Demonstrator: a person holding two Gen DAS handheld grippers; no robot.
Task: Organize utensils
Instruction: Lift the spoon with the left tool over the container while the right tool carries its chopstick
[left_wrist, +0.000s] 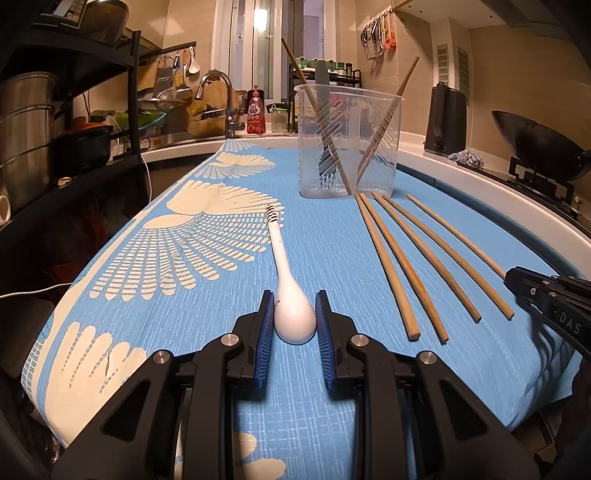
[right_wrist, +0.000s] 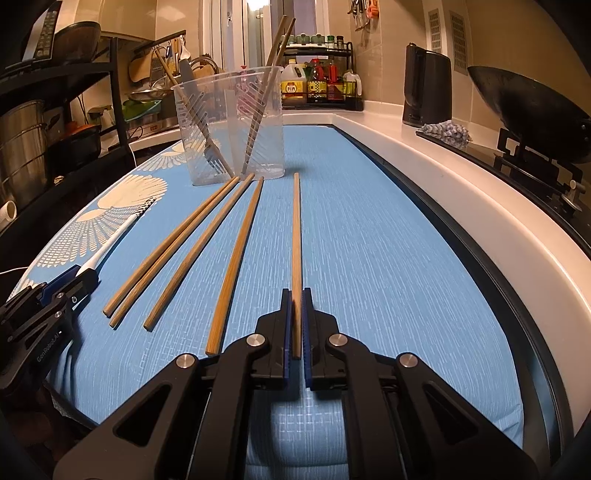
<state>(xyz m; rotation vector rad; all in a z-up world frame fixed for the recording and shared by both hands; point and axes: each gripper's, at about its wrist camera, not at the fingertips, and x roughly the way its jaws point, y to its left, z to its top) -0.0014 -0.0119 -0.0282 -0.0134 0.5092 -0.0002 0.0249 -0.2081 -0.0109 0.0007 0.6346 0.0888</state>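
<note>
A white spoon with a black-striped handle end lies on the blue patterned cloth. My left gripper is shut on its bowl, which the blue pads press from both sides. My right gripper is shut on the near end of one wooden chopstick that lies pointing away from me. Several more loose chopsticks lie side by side to its left. Behind them stands a clear plastic container with a few chopsticks and a fork upright in it. In the right wrist view, the left gripper shows at the left edge.
A white counter edge curves along the right of the cloth. Behind it are a black kettle, a rag and a wok on a stove. A sink tap and a black rack with pots stand far left.
</note>
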